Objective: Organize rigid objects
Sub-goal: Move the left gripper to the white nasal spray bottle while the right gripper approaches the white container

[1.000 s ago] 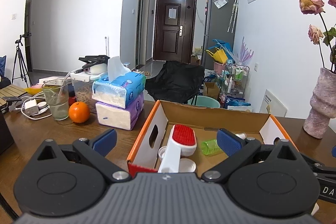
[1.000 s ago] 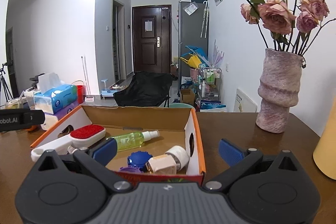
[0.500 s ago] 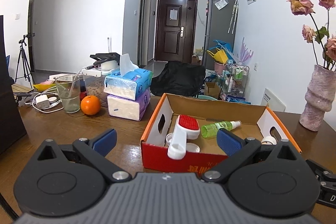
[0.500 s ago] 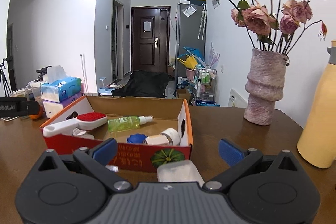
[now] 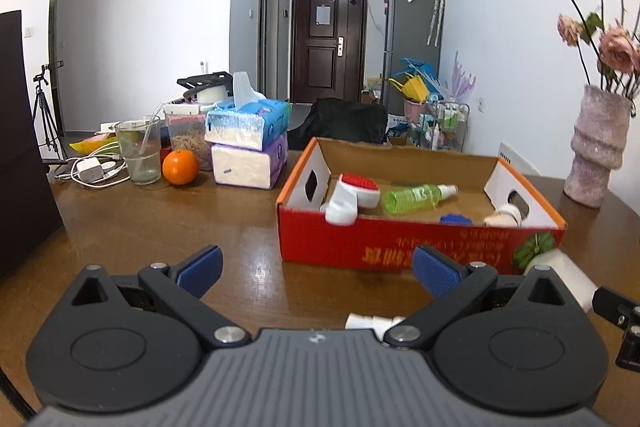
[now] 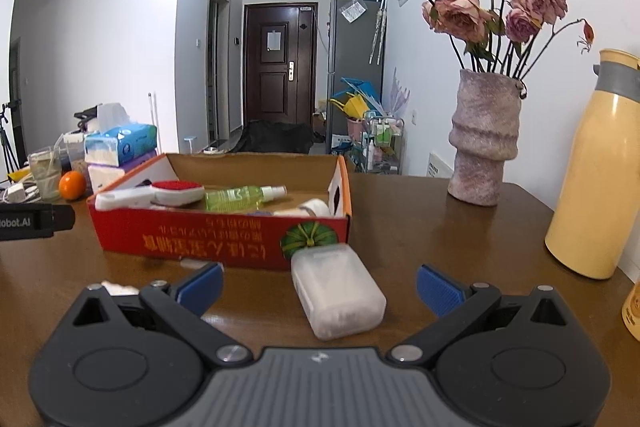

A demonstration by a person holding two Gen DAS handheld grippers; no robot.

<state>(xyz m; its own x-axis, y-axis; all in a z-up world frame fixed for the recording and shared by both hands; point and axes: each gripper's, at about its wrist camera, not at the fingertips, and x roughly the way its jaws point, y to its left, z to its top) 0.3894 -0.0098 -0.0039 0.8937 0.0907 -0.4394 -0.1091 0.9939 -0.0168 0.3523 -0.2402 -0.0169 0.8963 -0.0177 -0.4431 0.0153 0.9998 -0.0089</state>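
Observation:
A red cardboard box stands on the brown table; it also shows in the right wrist view. It holds a white brush with a red pad, a green spray bottle, a blue lid and a small white bottle. A frosted white plastic case lies on the table in front of the box, between the open fingers of my right gripper. My left gripper is open and empty, in front of the box. A small white object lies by its right finger.
Stacked tissue packs, an orange, a glass and chargers stand at the back left. A flower vase and a yellow thermos stand on the right.
Both grippers have pulled back from the box toward the table's near side. The white case and the box's red front have come into view. Both stay open.

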